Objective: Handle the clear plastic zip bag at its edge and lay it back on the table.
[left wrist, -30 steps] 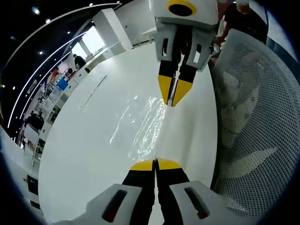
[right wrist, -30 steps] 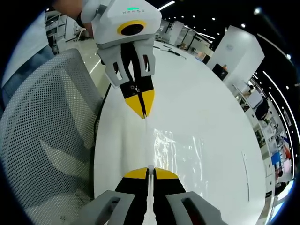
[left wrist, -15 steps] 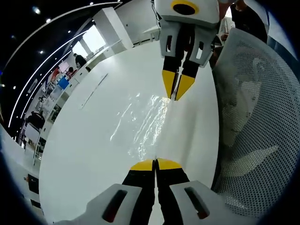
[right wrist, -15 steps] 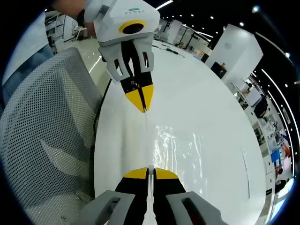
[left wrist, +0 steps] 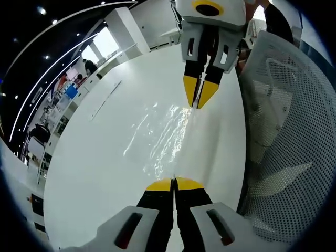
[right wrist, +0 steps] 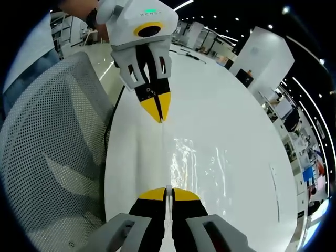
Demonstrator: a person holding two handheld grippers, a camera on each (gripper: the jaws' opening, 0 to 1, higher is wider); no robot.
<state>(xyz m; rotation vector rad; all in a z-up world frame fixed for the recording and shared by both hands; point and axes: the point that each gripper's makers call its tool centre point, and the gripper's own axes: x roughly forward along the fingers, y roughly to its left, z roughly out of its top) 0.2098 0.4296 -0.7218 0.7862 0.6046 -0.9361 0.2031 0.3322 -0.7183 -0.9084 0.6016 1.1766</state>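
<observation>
White glossy table (left wrist: 105, 157), long with a rounded outline. Clear plastic zip bag (left wrist: 163, 136) lies crinkled on the tabletop near the long edge beside the mesh chair (left wrist: 283, 131). Thin strip (left wrist: 103, 103) lies toward the opposite edge.

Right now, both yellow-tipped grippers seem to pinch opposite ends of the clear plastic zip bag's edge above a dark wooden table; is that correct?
Not quite: the table is glossy white, not dark wood, as the left gripper view shows. The rest holds: the left gripper and right gripper pinch opposite ends of the clear plastic zip bag edge.
</observation>
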